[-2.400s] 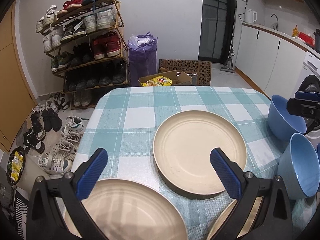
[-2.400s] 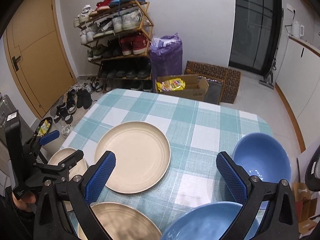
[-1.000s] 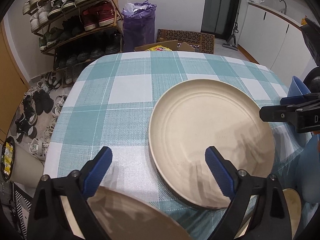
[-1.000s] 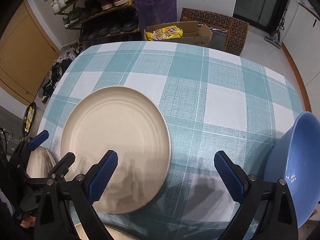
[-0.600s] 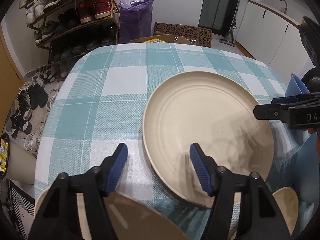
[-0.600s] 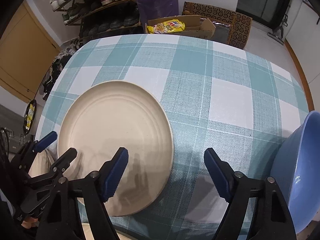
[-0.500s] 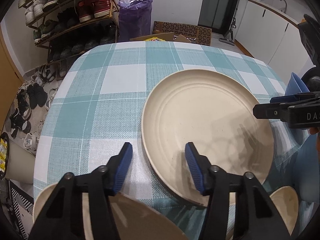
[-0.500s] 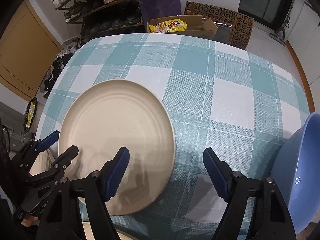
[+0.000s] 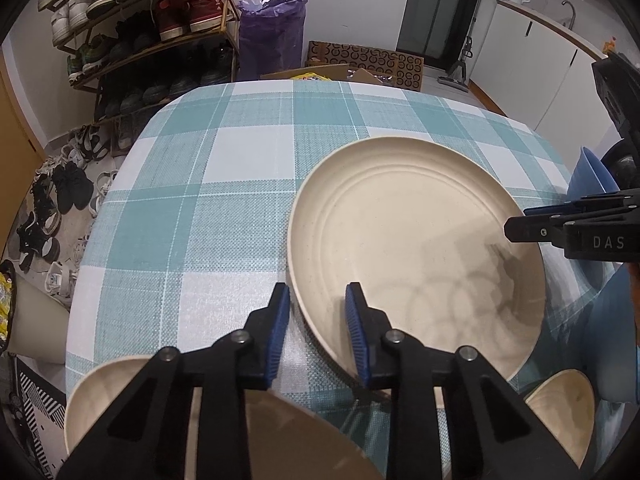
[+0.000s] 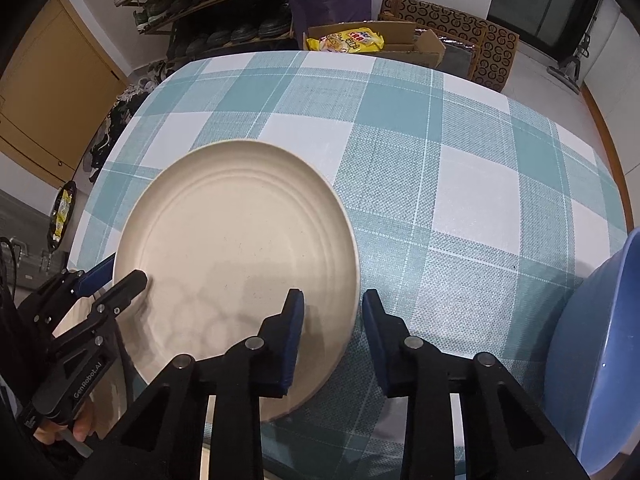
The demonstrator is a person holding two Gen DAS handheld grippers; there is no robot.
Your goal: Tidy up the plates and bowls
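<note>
1. The left gripper (image 9: 318,308) has narrowed from wide open to a small gap straddling the beige plate's (image 9: 416,248) near-left rim.
2. The right gripper (image 10: 332,316) has likewise narrowed, and now straddles the plate's near-right rim.
3. Both grippers have come down from above the plate to its edge.

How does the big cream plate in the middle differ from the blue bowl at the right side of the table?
The cream plate is flat and shallow; the blue bowl is deep with tall walls. The plate has both tools around its rim, the left tool and the right tool; nothing grips the bowl. Both rest on the checked tablecloth.
</note>
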